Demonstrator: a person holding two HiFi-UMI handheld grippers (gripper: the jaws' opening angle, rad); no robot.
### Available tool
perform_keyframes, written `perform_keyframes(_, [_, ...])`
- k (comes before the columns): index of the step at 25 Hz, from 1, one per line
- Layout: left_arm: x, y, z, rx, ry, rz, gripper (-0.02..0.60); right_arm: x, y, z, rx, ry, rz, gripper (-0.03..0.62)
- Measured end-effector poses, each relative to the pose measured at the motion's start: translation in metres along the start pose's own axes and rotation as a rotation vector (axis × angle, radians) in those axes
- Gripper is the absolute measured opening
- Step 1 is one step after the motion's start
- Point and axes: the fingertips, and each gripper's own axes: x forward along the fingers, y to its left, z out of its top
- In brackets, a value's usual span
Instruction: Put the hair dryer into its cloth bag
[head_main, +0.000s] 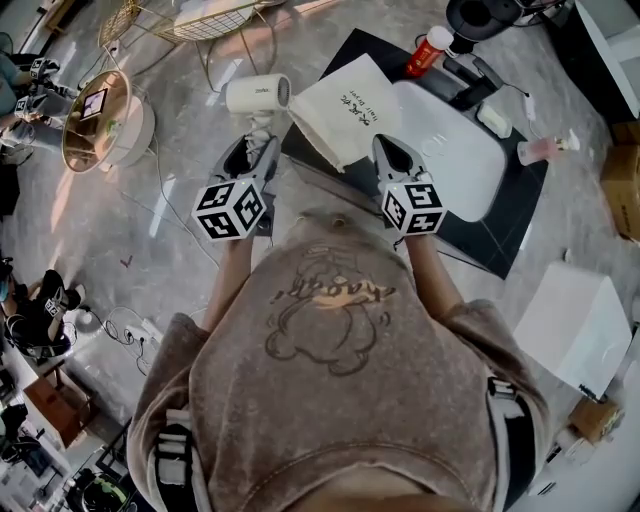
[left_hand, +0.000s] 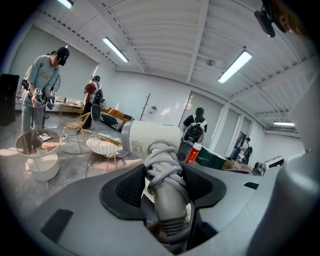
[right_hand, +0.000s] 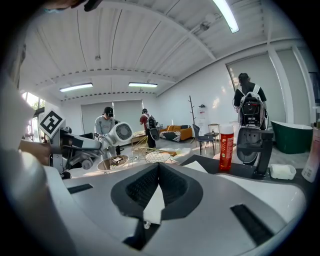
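Note:
The white hair dryer hangs over the floor left of the table, with its grey cord wound round the handle. My left gripper is shut on that handle; in the left gripper view the cord-wrapped handle fills the jaws of the left gripper and the dryer body points left. The white cloth bag with black print lies over the table's near-left corner. My right gripper is shut on its edge. In the right gripper view a fold of white cloth sits pinched in the right gripper, and the dryer shows at the left.
A black table carries a white rounded pad, a red bottle and a black stand. A round side table and a wire chair stand at the left. A white box lies at the right. Other people stand farther back.

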Motion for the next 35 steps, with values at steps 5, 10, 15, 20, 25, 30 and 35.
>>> perform_keyframes(5, [0.003,-0.002,0.0,0.004,0.005,-0.026,0.249,0.002,0.007,0.003,-0.003,-0.009,-0.007,0.0])
perform_keyframes(10, [0.004,-0.002,0.0,0.004,0.01,-0.045,0.249,0.008,0.017,0.003,-0.024,0.009,0.014,0.036])
perform_keyframes(15, [-0.001,0.0,-0.004,-0.002,0.01,-0.037,0.249,0.018,0.03,-0.007,-0.039,0.056,0.072,0.108])
perform_keyframes(20, [-0.003,0.006,-0.006,-0.011,0.011,-0.024,0.249,0.038,0.04,-0.02,-0.063,0.115,0.114,0.212])
perform_keyframes(25, [-0.007,0.01,-0.006,-0.016,0.007,-0.008,0.249,0.065,0.05,-0.042,-0.097,0.197,0.17,0.258])
perform_keyframes(30, [-0.008,0.012,-0.008,-0.02,0.01,0.007,0.249,0.09,0.048,-0.073,-0.153,0.298,0.199,0.264])
perform_keyframes(35, [-0.008,0.014,-0.01,-0.019,0.012,0.024,0.249,0.107,0.043,-0.092,-0.211,0.357,0.218,0.264])
